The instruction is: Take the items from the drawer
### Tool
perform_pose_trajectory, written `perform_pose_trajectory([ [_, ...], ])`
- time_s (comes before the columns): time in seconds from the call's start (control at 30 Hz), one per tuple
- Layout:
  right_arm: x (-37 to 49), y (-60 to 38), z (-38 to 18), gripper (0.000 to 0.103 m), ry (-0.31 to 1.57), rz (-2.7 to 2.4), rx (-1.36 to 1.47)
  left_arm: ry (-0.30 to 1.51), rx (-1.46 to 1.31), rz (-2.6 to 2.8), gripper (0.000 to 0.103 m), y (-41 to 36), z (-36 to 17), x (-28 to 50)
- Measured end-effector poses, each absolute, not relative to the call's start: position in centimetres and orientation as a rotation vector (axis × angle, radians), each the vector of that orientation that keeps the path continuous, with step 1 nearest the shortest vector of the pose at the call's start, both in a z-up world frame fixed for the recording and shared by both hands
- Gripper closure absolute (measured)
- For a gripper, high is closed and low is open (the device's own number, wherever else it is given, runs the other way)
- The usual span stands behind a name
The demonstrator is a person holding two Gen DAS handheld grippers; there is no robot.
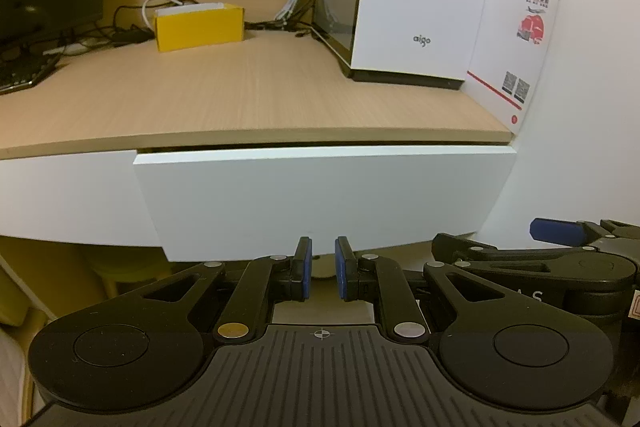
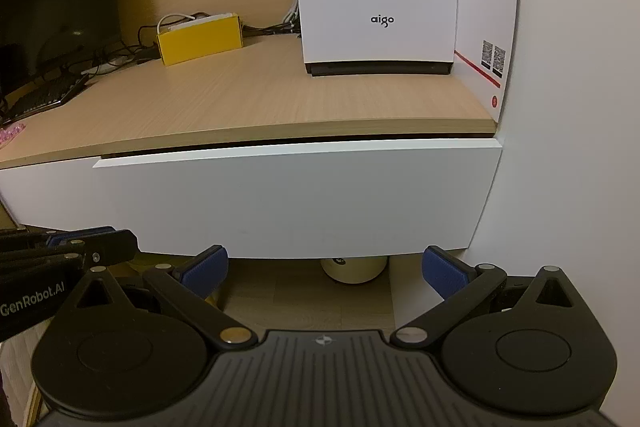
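Left claw (image 1: 323, 267) nearly closed below drawer (image 1: 320, 195) front, right claw (image 2: 325, 269) wide beneath it

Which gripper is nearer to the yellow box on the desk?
Left. The left gripper sits below the drawer front's middle; the right gripper is farther right, away from the yellow box.

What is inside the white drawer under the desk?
Nothing inside shows. The white drawer stands barely ajar, with only a dark slit under the desk top; its front panel covers any contents in both views.
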State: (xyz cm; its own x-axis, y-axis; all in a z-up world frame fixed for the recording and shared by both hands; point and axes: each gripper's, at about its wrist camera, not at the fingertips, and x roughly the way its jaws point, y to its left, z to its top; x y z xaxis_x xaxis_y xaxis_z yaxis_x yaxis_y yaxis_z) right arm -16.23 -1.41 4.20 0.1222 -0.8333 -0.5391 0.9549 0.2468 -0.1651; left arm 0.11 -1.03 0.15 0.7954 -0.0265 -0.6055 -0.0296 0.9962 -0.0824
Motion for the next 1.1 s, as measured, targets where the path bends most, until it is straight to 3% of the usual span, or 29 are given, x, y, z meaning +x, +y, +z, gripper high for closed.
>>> perform_pose_trajectory([
  [1.1,-16.64,-1.94,4.28,0.0,0.589,-1.384,0.29,0.66,-0.083,-0.013,0.088,-1.41,-0.08,0.53],
])
